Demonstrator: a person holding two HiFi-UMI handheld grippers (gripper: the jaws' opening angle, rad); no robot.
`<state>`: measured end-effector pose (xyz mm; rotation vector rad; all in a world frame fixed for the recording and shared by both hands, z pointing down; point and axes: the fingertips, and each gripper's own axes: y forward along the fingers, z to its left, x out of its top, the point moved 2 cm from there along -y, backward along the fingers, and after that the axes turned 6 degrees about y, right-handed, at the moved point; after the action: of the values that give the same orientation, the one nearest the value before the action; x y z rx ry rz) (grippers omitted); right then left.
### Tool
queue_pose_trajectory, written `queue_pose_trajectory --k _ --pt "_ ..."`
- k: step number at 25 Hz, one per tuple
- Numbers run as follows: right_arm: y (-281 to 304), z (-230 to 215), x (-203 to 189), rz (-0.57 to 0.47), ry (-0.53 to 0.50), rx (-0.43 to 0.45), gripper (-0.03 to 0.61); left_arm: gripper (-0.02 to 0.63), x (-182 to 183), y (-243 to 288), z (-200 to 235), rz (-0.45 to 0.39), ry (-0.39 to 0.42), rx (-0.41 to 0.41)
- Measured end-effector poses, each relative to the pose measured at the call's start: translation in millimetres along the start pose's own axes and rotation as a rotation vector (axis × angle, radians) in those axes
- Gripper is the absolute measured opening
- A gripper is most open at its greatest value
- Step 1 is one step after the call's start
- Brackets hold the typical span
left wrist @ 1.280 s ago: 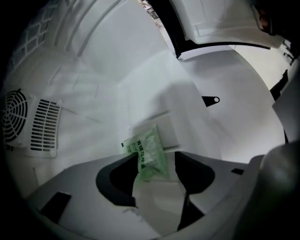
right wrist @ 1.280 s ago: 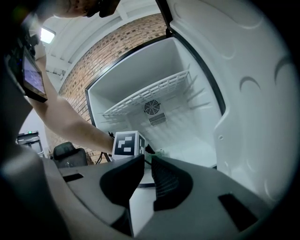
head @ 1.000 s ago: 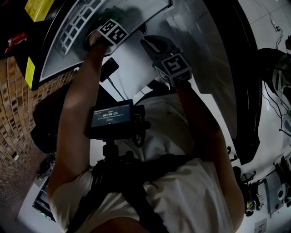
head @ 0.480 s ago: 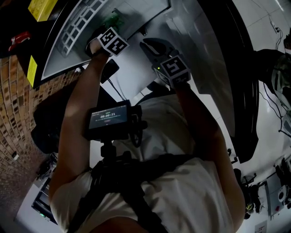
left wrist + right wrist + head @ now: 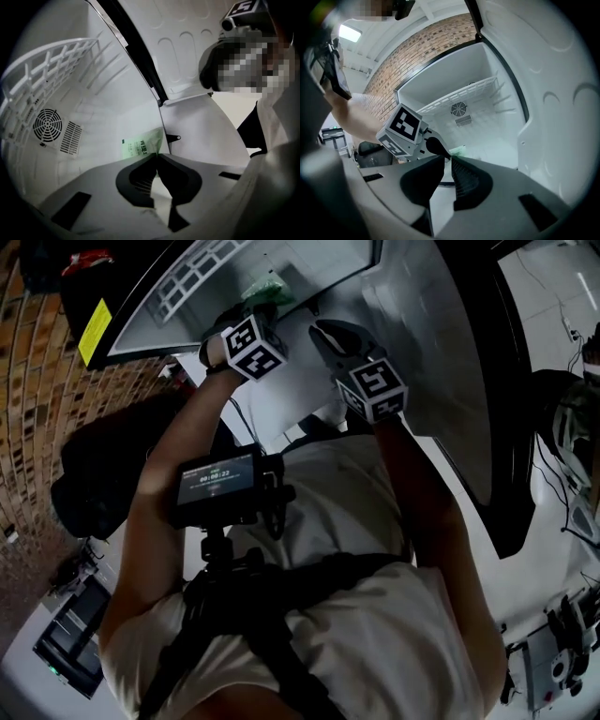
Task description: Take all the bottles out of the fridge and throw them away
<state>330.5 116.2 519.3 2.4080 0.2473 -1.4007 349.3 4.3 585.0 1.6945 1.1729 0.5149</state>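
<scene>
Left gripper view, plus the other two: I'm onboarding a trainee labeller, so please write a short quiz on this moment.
1. True or false: the right gripper has nothing between its jaws.
2. What is the left gripper shut on? A a glass bottle; B a green-printed packet; C the wire shelf.
3. Which round part sits on the fridge's back wall?
Key: 1 true, there is only a narrow empty gap. 2 B; the jaws have just closed, with the packet pinched at their tips. 3 a fan grille.
</scene>
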Motion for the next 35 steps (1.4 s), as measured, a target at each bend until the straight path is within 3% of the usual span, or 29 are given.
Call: queue_pose_trajectory --k 4,13,22,30,35 --pt "-15 8 -3 0.014 -0.028 -0.001 0.058 0.021 8 -32 -17 -0.064 -0.064 0.011" --pt "-7 68 3 0.071 -0.133 0.023 0.058 0.021 -32 -100 -36 -0.195 -0.243 0.046" --pt "11 133 5 0.072 -0.214 0.085 0.058 0.021 -54 -155 -49 -0.335 -0.309 0.108" --pt "38 187 -8 0.086 -0.261 0.173 0.058 0.021 -109 -181 -71 -0.326 -0.348 0.185" --pt "65 233 -22 0.121 -0.296 0.296 0.058 0.021 -156 -203 -88 -0.3 -0.458 0.254"
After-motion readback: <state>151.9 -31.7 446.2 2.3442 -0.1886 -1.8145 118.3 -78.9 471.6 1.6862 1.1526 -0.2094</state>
